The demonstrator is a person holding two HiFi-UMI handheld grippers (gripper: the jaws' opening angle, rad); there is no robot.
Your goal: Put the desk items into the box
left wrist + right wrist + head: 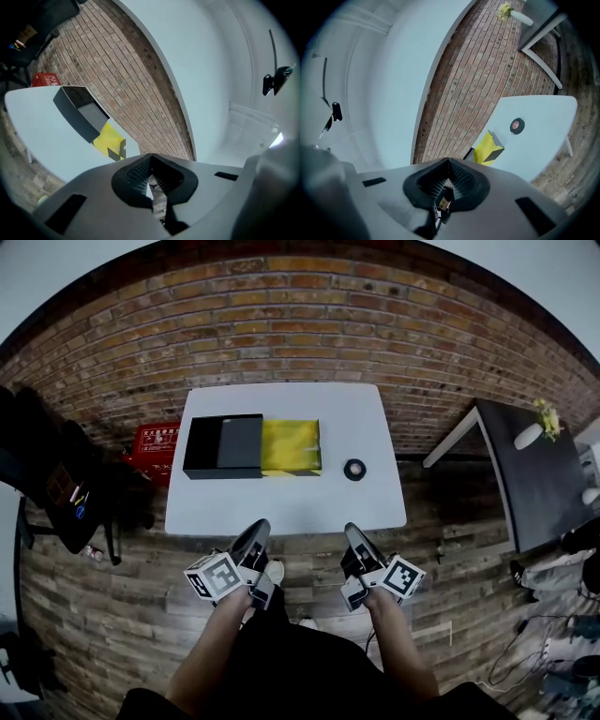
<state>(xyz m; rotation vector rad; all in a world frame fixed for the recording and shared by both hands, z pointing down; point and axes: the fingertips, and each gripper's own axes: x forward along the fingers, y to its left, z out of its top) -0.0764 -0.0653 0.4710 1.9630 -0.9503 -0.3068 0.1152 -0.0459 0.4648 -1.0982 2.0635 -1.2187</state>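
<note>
Left gripper and right gripper: jaws together, empty, short of the table. Tape roll lies ahead of right, box ahead of left. We're on approach; next we open right over the roll.

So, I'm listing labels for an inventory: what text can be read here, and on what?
No text here can be read.
Red crate: white print, too blurred to read.
Tape roll: reddish patch at its centre, too small to read.
</note>
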